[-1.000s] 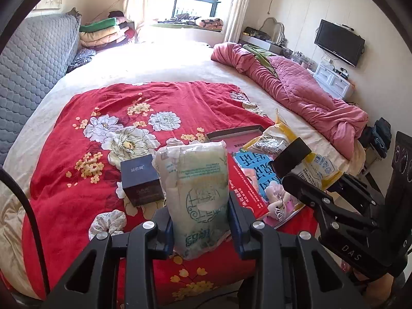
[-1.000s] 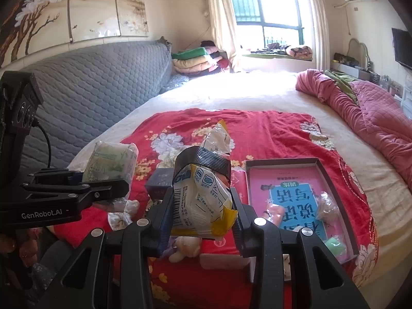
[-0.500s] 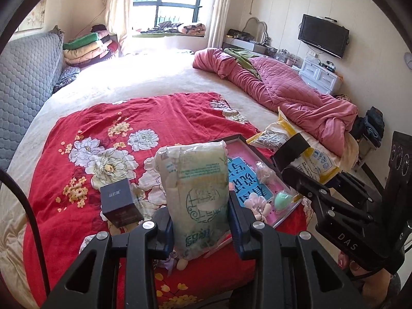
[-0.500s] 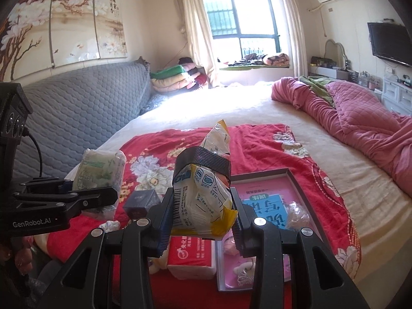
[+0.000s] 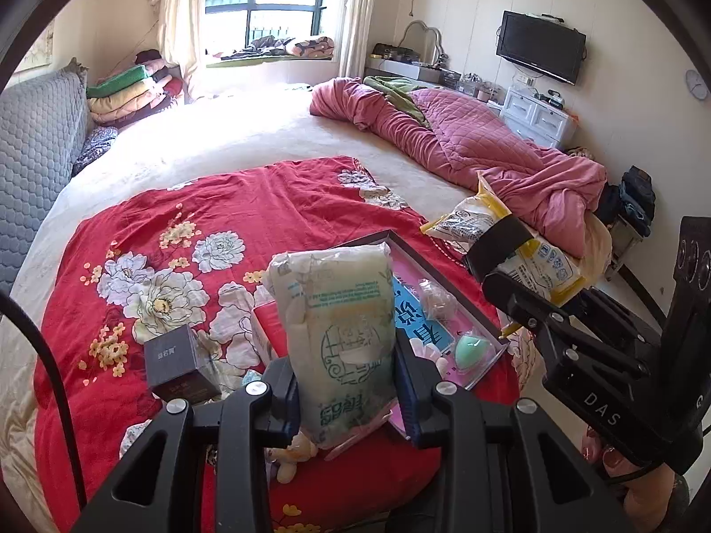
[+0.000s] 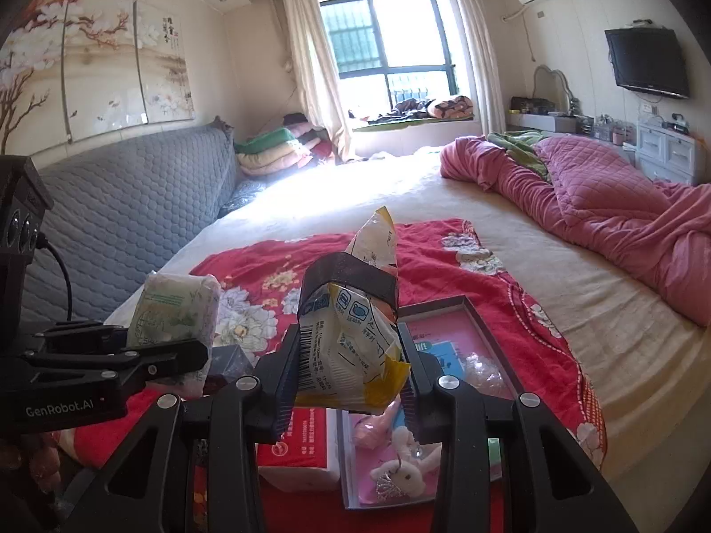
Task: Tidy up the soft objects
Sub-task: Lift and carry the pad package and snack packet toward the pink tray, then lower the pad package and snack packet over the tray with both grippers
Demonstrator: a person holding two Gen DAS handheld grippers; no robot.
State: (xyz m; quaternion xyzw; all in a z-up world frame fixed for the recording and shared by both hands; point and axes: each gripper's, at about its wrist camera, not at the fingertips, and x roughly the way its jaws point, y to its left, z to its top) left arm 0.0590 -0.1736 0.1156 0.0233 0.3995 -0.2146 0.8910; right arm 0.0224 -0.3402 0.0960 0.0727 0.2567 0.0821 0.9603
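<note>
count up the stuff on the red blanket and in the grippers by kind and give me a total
Soft packs held in grippers: 2, green-white pack in the left gripper, yellow-white pack in the right gripper
Boxes: 2, dark box, red tissue box
Trays: 1, pink tray
Plush toys: 1, white bunny
Sponges: 1, mint sponge
Total: 7

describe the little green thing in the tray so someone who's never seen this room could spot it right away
Start at the red flowered blanket spread on the bed, then find the shallow dark-framed tray with a pink lining on it. The mint-green egg-shaped sponge lies near the tray's near corner. It is the only smooth green piece there; its neighbours are a clear crinkly packet and pale plush toys.
</note>
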